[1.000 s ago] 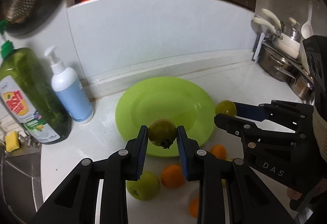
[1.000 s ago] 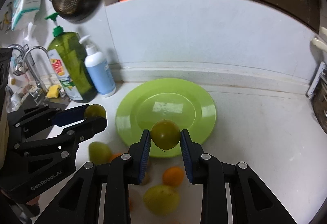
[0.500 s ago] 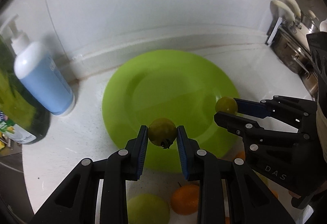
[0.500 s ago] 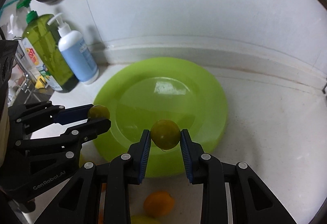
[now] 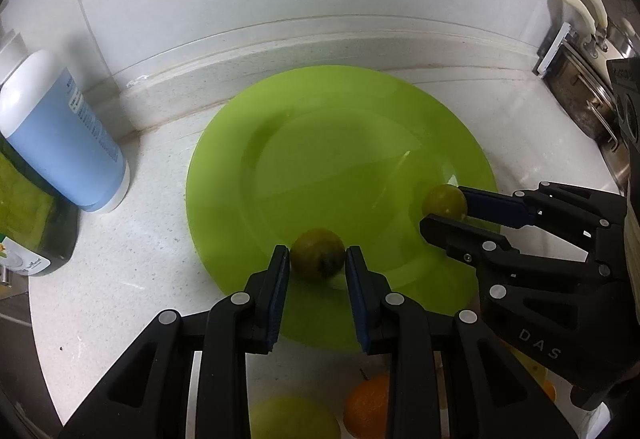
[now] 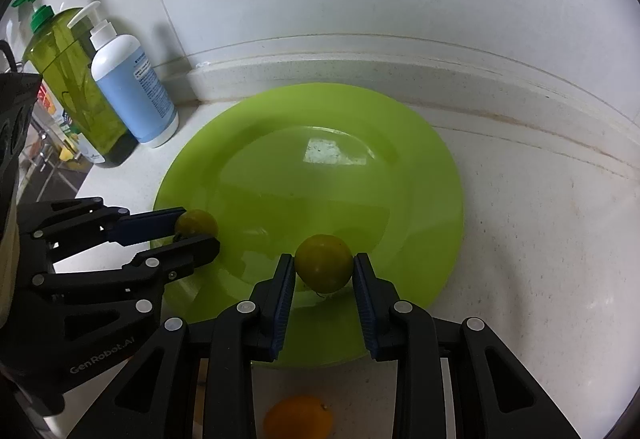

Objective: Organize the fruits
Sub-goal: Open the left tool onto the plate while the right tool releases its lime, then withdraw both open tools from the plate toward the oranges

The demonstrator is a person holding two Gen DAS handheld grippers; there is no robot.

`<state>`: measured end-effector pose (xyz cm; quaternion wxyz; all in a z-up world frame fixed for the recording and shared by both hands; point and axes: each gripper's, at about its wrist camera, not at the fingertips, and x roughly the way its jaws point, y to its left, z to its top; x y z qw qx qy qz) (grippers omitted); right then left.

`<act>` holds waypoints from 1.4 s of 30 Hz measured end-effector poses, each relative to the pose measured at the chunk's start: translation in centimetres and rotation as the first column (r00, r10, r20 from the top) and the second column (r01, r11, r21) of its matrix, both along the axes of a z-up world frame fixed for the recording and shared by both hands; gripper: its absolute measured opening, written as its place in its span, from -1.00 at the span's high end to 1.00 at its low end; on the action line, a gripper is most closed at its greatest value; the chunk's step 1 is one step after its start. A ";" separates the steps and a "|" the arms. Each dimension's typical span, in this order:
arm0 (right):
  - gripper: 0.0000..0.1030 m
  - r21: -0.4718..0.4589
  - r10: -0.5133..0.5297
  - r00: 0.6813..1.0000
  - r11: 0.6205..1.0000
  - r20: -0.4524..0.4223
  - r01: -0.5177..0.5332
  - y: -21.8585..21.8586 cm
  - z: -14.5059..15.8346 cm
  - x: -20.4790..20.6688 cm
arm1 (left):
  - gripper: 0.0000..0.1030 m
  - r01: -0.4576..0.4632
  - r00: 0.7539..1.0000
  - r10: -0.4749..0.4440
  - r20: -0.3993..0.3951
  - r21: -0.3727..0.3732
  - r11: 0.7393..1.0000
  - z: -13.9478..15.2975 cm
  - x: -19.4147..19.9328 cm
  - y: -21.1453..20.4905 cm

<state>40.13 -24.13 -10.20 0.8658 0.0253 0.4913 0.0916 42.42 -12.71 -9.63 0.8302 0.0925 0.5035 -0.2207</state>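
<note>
A lime-green plate [image 5: 340, 143] [image 6: 320, 127] lies on the white counter by the back wall. My left gripper [image 5: 318, 259] is shut on a small green fruit [image 5: 318, 253] over the plate's near rim; it also shows in the right wrist view [image 6: 196, 231] with that fruit [image 6: 196, 221]. My right gripper [image 6: 324, 271] is shut on another green fruit [image 6: 324, 261] over the plate's near part; it shows in the left wrist view [image 5: 442, 209] with its fruit [image 5: 444, 199]. Both fruits look close to the plate surface.
An orange [image 5: 366, 405] [image 6: 298, 417] and a yellow-green fruit [image 5: 294, 419] lie on the counter in front of the plate. A blue pump bottle [image 6: 132, 87] and a green soap bottle [image 6: 72, 79] stand left. Pots [image 5: 580, 95] stand right.
Both grippers have moved forward and down, from in front of the plate to low over its near part, each still holding its fruit.
</note>
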 end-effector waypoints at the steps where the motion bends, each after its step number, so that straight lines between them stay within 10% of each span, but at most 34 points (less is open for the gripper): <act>1: 0.40 0.003 -0.001 1.000 1.000 0.000 0.001 -0.1 0.0 0.0 | 0.43 -0.001 1.000 0.001 0.001 0.001 1.000 -0.1 0.1 0.0; 26: -0.16 0.003 -0.118 0.951 0.993 0.287 0.122 -0.2 9.7 -10.9 | -0.64 -0.074 0.935 0.093 0.342 -0.070 0.995 10.6 -10.5 4.9; 42: -0.38 -0.016 -0.164 0.909 0.983 0.384 0.184 1.1 12.5 -18.8 | -0.91 -0.038 0.894 0.062 0.445 -0.064 0.997 12.9 -18.2 6.7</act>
